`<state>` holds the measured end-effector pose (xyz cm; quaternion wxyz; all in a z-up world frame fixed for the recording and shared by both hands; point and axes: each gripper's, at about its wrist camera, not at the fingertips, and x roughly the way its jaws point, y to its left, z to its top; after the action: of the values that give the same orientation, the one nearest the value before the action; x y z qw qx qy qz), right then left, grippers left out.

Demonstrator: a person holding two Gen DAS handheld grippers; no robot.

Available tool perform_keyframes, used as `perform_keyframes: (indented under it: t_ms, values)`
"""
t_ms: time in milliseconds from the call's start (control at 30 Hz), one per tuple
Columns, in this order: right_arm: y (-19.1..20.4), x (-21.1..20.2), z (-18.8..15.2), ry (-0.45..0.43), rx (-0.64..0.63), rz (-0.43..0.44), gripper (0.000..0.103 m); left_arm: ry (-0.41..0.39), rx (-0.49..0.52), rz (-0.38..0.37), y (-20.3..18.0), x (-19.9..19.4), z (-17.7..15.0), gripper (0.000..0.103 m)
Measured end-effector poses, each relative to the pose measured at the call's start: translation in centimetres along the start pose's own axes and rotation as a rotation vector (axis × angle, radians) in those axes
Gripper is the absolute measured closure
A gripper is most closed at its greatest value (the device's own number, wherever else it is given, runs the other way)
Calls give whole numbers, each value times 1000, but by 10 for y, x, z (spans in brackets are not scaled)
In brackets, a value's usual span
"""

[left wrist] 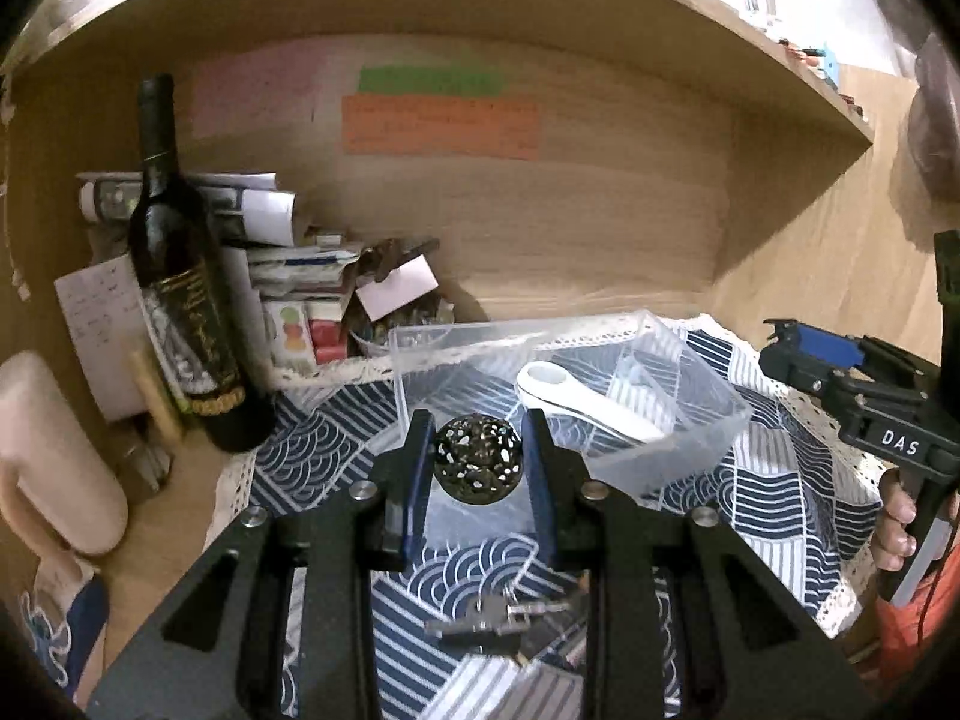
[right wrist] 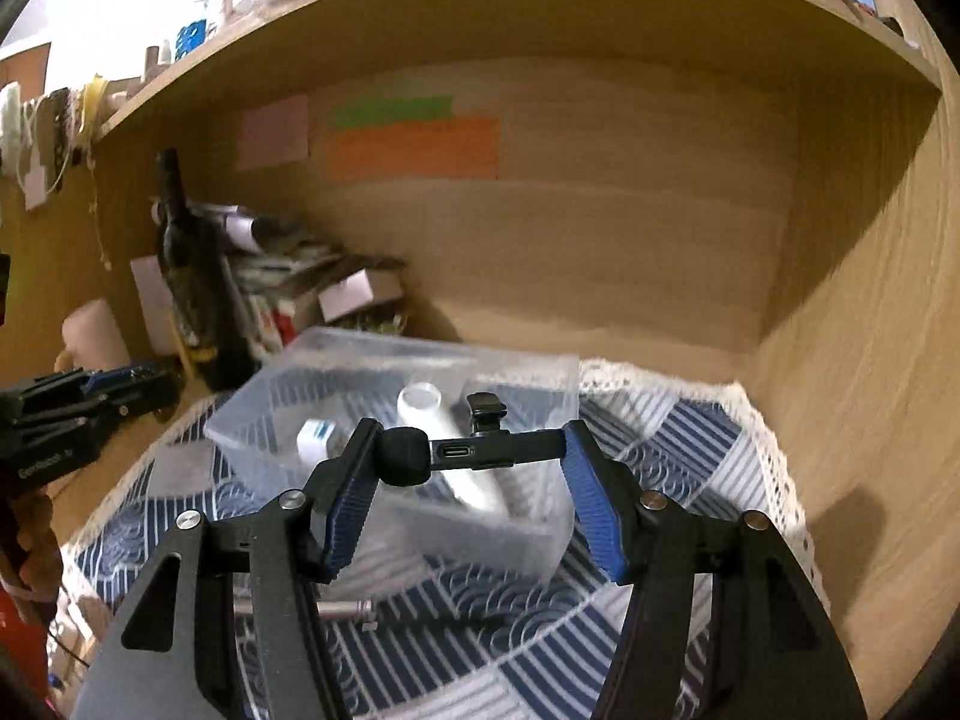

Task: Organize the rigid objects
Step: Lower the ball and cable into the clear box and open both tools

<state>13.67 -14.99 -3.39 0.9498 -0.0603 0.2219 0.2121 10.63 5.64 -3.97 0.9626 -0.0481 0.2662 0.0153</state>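
Left wrist view: left gripper (left wrist: 478, 456), lower centre of frame, is pinching a perforated metal ball (left wrist: 478, 459) between its blue pads, holding it at the near wall of a clear plastic bin (left wrist: 420, 348) at frame centre. Inside the bin a white scoop-like item (left wrist: 576, 399) is lying. Keys (left wrist: 498, 618) are resting on the blue patterned cloth (left wrist: 780, 516) at bottom centre. Wine bottle (left wrist: 180, 276) is standing at left.

Right wrist view: right gripper (right wrist: 471, 450), lower centre, is clamping a small black microphone (right wrist: 456, 451) crosswise, foam head left, over the bin's near side. Silver cylinder (right wrist: 345, 608) is lying on the cloth, lower left.
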Motion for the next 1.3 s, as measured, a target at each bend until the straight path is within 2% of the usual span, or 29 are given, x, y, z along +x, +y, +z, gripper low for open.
perform_keyframes:
  t_ms: [167,467,667,867,933,1000,1100,1200,1267,1300]
  values:
    - [-2,25,6,26,1,6,46,44,8,-6,1,25,5,74]
    - [-1,81,-1,157,-31,24,46,154,21,-36,3,77,-1,74]
    - [0,105,-9,221,-36,23,46,180,19,-53,6,89,-4,74]
    - [6,113,-13,246,-52,21,45,193,6,-60,7,95,-3,74]
    - [6,112,-12,246,-58,20,41,198,0,-65,8,95,-3,74]
    - [6,106,-12,234,-64,20,31,203,-6,-64,8,93,-2,74]
    - [10,96,-9,211,-82,19,30,201,-16,-69,9,86,-1,65]
    - [14,82,-6,185,-94,28,28,173,-22,-65,9,70,2,49]
    - [17,71,-4,162,-105,40,24,149,-24,-53,9,58,4,34]
    - [19,64,-4,149,-113,43,22,139,-26,-47,10,52,5,32]
